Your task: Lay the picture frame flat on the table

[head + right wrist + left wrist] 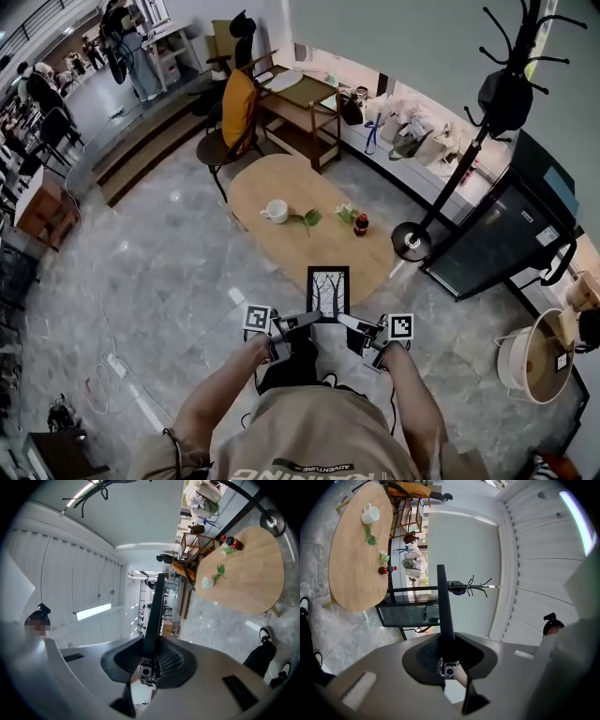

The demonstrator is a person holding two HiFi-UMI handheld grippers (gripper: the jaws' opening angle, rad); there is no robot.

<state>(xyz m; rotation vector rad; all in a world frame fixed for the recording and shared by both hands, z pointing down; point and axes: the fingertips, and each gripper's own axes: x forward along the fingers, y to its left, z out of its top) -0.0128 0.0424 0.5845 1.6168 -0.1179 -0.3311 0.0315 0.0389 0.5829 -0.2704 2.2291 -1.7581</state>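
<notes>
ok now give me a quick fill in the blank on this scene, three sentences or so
1. The left hand-held gripper and the right hand-held gripper both clamp the picture frame, whose picture shows bare ___.
2. On the wooden table, a white ___ stands next to a green leaf.
3. The small bottle on the table has a ___ cap.

Missing words: trees; cup; red

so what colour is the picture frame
The picture frame is black, around a white picture of dark bare trees; head view shows it best.
</notes>
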